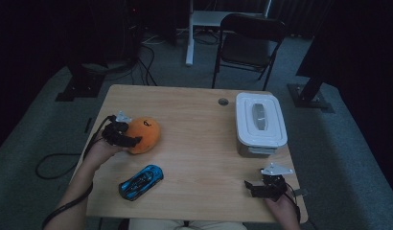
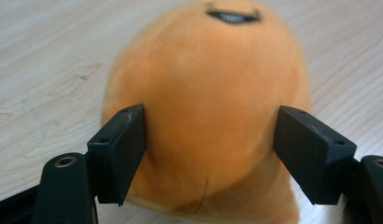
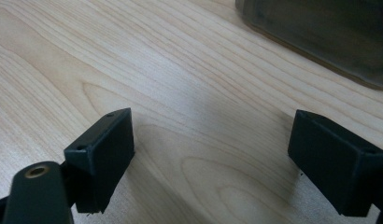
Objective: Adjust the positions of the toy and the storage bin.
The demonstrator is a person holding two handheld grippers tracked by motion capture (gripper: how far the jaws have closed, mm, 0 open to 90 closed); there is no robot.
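My high view dim, underexposed; room beyond table (image 1: 194,110) near black, colours muddy, detail soft. Both gripper views much brighter, even light from above. Left gripper view: orange plush toy (image 2: 208,93) blurred, top edge smeared, wood grain soft. Right gripper view: grain sharp mid-frame, soft shadows under jaws, grey container (image 3: 329,32) dark, defocused.

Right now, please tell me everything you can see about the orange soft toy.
The orange soft toy is a rounded, plush-looking lump with a small dark mark on top. It lies on the left part of the wooden table. The left gripper has its jaws on either side of it, at or very near its fabric.
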